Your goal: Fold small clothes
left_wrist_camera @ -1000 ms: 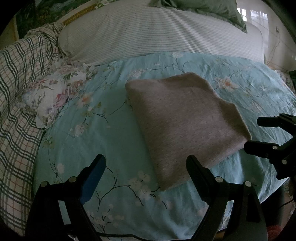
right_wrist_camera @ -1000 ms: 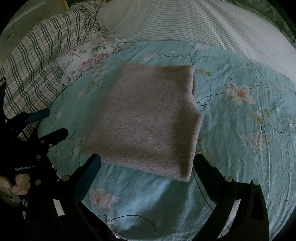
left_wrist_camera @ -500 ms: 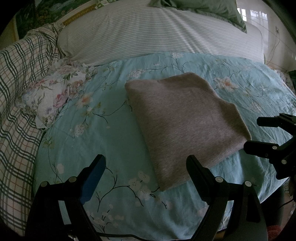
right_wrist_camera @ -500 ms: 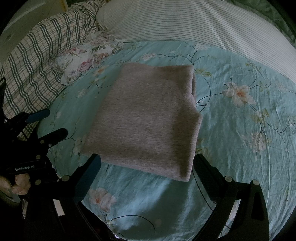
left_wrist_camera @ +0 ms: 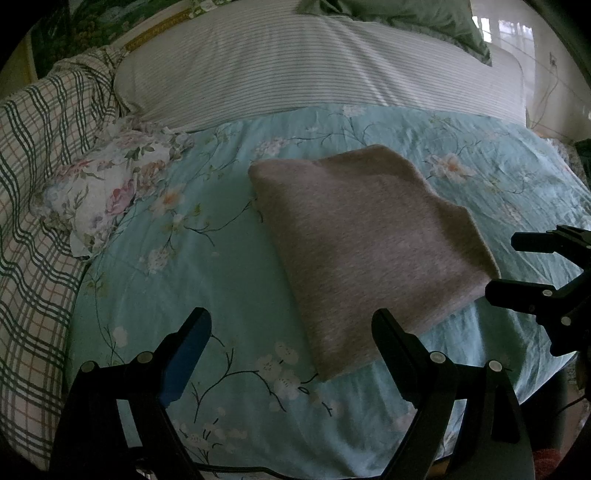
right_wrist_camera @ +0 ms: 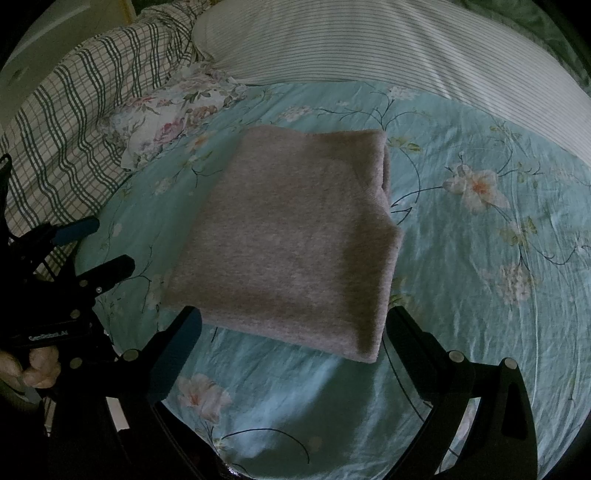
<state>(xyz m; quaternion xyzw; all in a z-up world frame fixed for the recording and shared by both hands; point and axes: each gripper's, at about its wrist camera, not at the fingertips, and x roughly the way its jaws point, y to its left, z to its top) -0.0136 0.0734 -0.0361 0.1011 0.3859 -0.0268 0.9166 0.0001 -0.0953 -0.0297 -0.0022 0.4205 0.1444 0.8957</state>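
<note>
Folded garment plain grey-brown. Sheet light blue, floral; pillow white, thin stripes. Blanket green-white plaid.

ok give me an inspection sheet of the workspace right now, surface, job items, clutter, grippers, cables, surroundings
Surface: bed with a teal floral sheet, lightly wrinkled.
Job's things: one grey garment lying folded into a compact rectangle on the sheet, touched by neither gripper.
Clutter: floral pillow at the sheet's left edge; plaid blanket bunched beside it.
Grippers: left gripper open and empty, held above the sheet near the garment's near corner; right gripper open and empty, at the garment's near edge.
Cables: a thin dark cord below the left gripper; wires on the far wall.
Surroundings: striped bolster across the head of the bed, green pillow behind it.
</note>
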